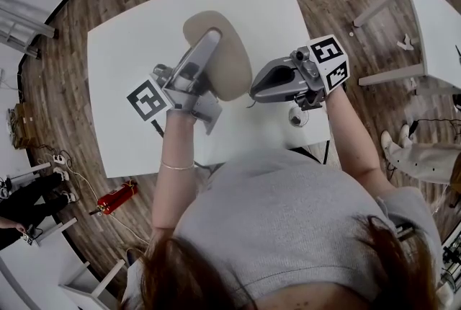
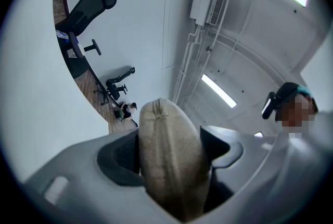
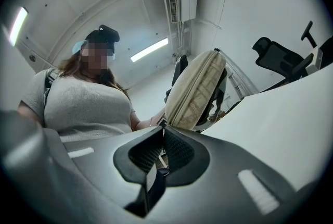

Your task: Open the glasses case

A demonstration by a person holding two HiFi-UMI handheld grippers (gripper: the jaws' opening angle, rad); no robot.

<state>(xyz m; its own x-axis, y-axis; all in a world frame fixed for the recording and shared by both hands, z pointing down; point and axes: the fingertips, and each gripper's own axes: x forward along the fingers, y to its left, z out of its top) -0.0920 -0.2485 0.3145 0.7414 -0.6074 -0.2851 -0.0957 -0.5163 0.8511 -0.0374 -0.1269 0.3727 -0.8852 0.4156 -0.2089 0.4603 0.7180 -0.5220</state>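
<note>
So the left gripper (image 1: 210, 38) is clamped on the beige glasses case (image 1: 229, 63) above the white table (image 1: 130, 49), long axis running 11 to 5 o'clock. The right gripper (image 1: 256, 91) has its jaws pinched together right by the 5 o'clock end.

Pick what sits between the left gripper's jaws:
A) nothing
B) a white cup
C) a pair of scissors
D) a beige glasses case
D: the left gripper view shows the beige glasses case filling the gap, with the left gripper closed against both its sides.
</note>
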